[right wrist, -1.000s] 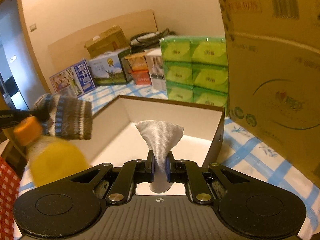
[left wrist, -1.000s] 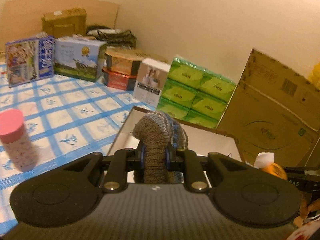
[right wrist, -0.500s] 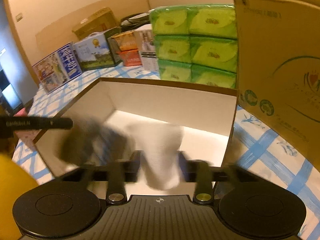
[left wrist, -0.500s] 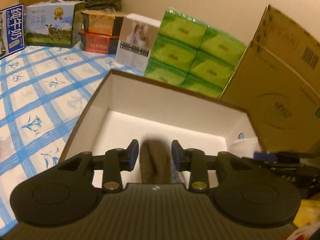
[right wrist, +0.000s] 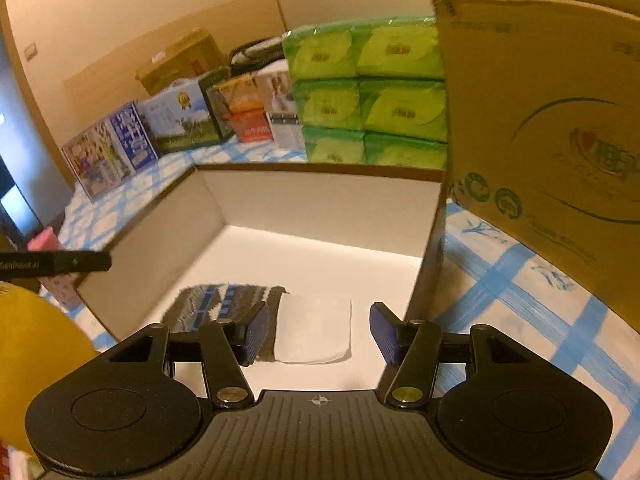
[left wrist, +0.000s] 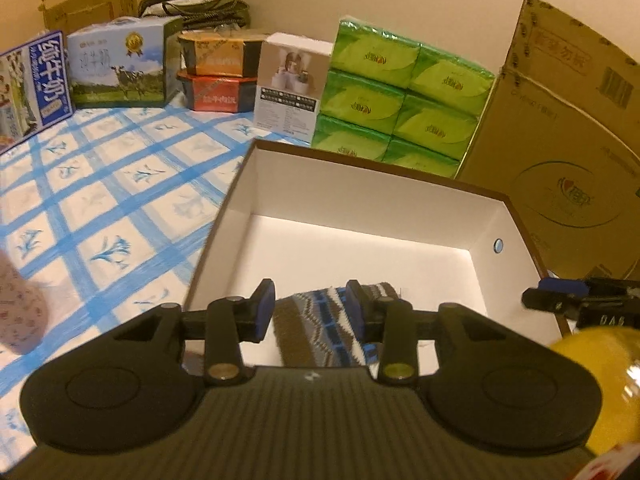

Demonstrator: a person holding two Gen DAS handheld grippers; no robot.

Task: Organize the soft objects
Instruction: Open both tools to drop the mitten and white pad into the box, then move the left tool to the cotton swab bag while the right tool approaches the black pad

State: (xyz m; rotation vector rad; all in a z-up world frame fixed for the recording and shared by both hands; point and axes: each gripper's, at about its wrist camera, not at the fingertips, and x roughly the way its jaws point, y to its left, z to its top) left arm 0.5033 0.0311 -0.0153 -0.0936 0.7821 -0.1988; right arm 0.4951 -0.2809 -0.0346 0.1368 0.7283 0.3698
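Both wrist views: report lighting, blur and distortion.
Left wrist view: warm yellow light, strong fisheye bending of the open box; the patterned sock is smeared by blur. Right wrist view: same warm cast, tissue packs soft with blur, the white cloth fairly crisp.

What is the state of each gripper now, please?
Left gripper: open, just opened; patterned brown-blue knitted sock lies loose between its jaws.
Right gripper: open, just opened; folded white cloth released in box.
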